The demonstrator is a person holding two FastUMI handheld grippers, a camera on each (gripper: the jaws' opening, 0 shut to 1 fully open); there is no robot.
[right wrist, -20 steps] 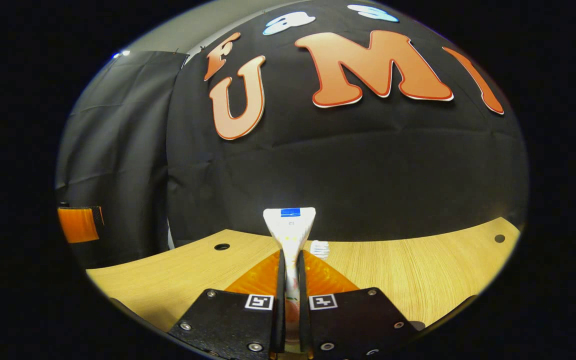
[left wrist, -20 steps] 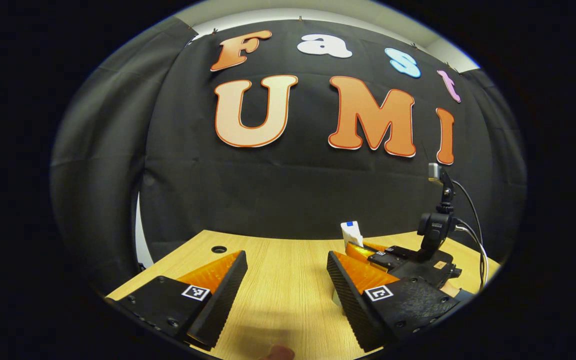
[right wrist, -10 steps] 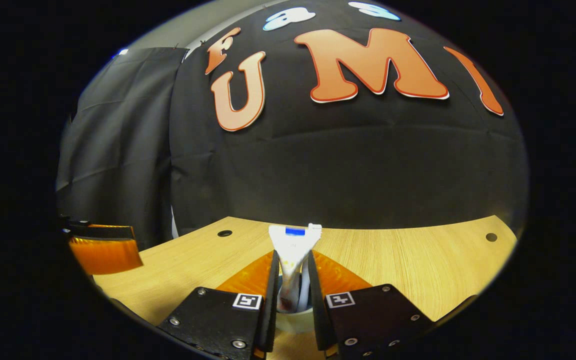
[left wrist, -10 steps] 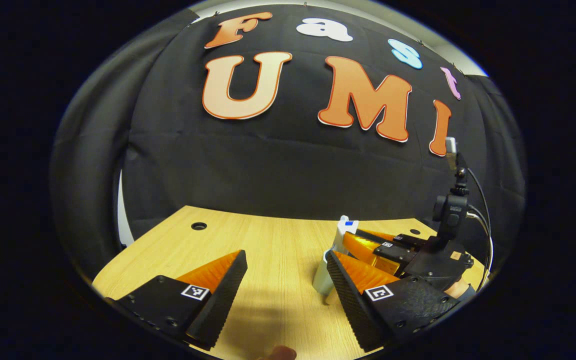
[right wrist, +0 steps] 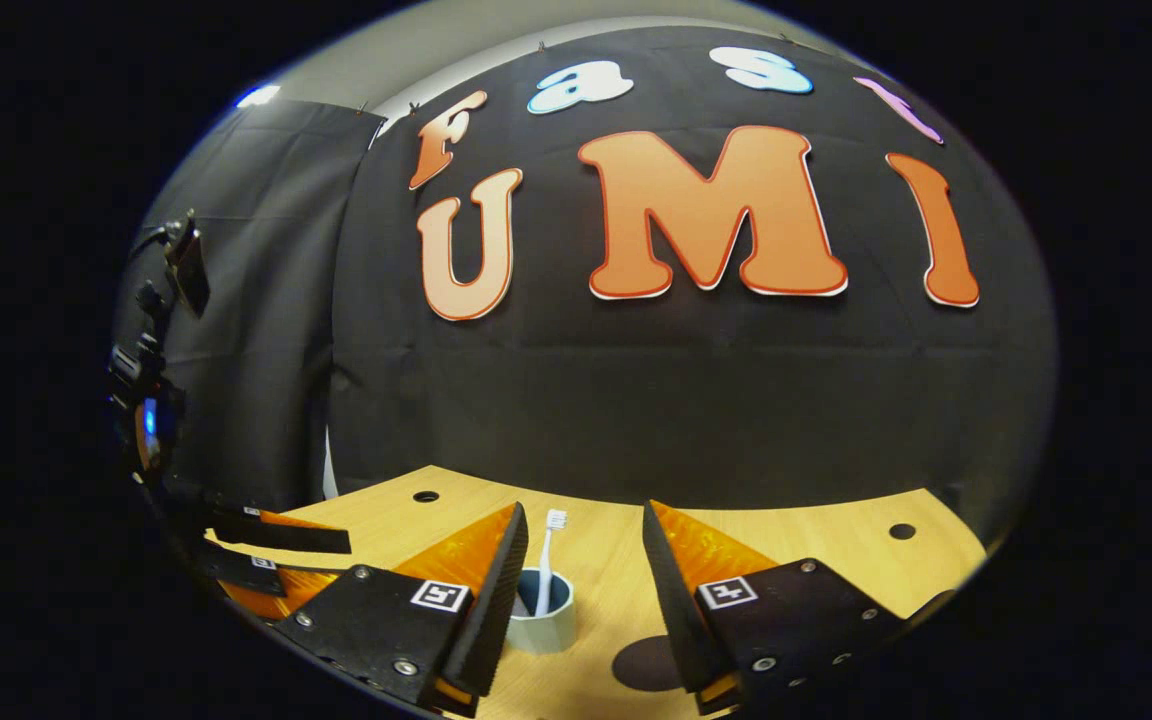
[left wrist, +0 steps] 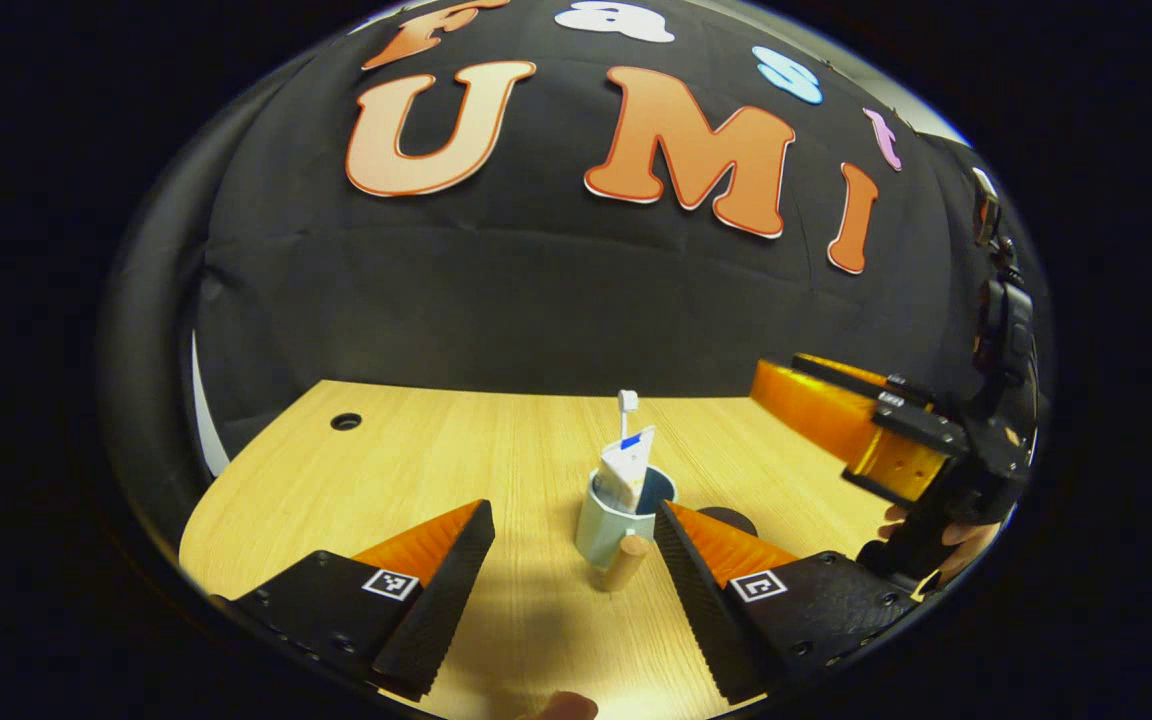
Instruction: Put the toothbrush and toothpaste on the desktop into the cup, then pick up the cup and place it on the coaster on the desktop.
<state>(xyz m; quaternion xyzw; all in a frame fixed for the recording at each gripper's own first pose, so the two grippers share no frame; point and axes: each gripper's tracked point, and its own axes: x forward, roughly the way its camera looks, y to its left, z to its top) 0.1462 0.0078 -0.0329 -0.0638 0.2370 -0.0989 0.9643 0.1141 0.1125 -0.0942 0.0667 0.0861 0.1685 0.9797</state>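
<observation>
1. Right now the cup [left wrist: 619,520] stands upright on the desktop [left wrist: 416,470], toothbrush [left wrist: 626,412] and toothpaste [left wrist: 626,470] both standing in it, bristles up.
2. Left gripper [left wrist: 573,520] spread wide, nothing between its fingers; in the left gripper view the cup sits just beyond them, its wooden handle [left wrist: 622,566] pointing back at the camera.
3. Right gripper [right wrist: 584,525] gaping too, holding nothing, raised above the cup [right wrist: 542,622].
4. Dark round coaster [right wrist: 644,663] lies flat beside the cup, near the right gripper's fingers.
</observation>
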